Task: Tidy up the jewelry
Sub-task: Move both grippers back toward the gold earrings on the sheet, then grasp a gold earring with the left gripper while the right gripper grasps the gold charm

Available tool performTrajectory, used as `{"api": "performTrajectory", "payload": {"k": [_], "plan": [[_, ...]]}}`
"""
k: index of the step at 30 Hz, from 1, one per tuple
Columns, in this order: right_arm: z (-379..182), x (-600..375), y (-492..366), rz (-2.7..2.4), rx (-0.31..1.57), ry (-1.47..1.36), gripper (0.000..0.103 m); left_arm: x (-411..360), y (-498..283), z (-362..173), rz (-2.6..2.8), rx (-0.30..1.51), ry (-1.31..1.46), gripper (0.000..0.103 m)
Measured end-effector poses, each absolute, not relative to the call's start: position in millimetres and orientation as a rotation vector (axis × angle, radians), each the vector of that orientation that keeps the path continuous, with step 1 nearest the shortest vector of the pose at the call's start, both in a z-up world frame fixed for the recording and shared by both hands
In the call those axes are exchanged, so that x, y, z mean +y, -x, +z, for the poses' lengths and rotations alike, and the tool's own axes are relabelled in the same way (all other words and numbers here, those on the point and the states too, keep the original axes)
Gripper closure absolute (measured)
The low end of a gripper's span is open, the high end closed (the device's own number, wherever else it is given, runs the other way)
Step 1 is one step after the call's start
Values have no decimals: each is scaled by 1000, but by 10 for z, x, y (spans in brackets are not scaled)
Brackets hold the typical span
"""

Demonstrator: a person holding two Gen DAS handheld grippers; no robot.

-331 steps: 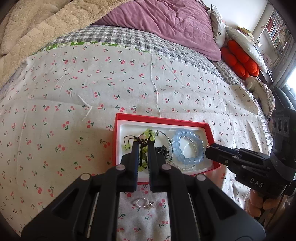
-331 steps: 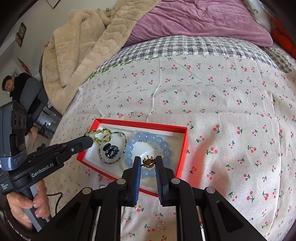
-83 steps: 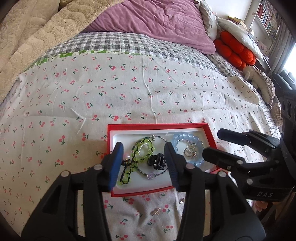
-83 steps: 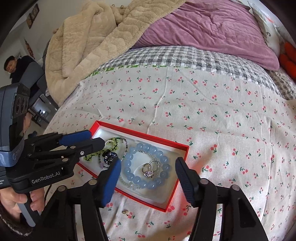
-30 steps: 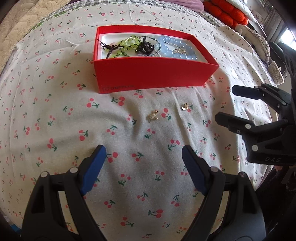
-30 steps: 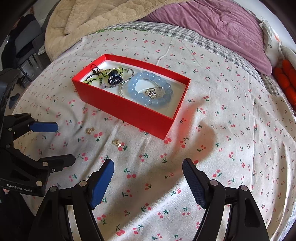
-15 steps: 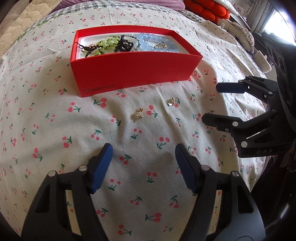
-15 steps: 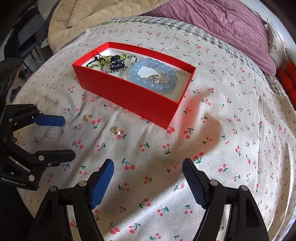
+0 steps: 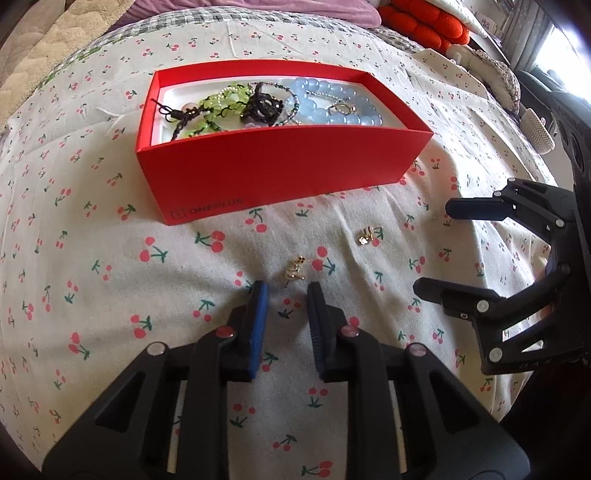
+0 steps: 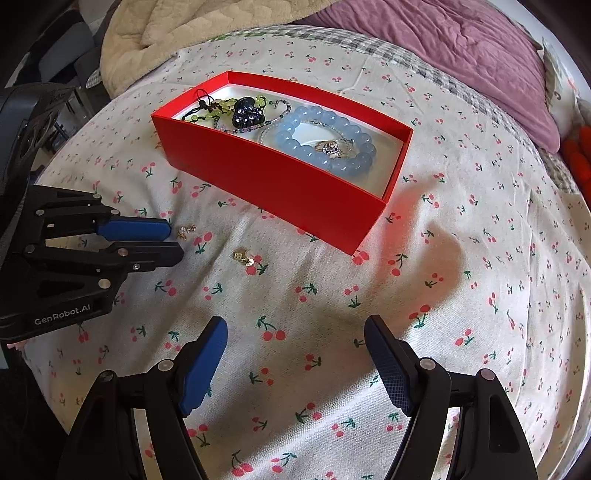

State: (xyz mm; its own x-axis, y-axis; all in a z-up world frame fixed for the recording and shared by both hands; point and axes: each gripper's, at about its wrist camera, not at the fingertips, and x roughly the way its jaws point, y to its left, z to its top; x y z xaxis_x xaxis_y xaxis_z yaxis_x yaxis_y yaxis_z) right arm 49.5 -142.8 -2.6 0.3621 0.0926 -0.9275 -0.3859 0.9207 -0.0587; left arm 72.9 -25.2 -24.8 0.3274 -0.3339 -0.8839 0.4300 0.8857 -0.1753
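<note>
Left wrist: left gripper (image 9: 286,288) narrowly parted, gold earring (image 9: 294,272) just ahead, untouched.

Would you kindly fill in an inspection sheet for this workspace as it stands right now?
Surface: cherry-print bedsheet, wrinkled.
Job's things: red box holding blue bead bracelet, green bead strand, rings; two gold earrings loose on the sheet.
Clutter: nothing seen.
Grippers: left gripper narrowed but open, just short of the nearer earring; right gripper wide open, empty.
Cables: nothing seen.
Surroundings: beige blanket, purple duvet, orange cushion.
</note>
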Motion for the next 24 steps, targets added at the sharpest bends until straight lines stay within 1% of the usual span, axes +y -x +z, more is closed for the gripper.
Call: {"api": "performTrajectory", "payload": {"k": [8,10,11,12,16,24], "plan": [[-55,-1401,-532,317,1171,293,25,-357,-749,-255,-525,1108,-126,80],[-57,-1403,-541,317,1173,291,25,-367,-739,-252,-522,1106,-138,83],[-58,-1406,-546,315,1173,290,25,-385,-736,-252,-517,1106,-148,90],[-58,-1408,-551,314,1173,289,25,-392,-732,-252,-510,1107,-155,92],[-51,-1419,-570,314,1172,278,25,-415,-743,-229,-499,1115,-146,92],[-74,-1358,-607,379,1167,229,25,-231,-730,-179,-437,1154,-105,92]]}}
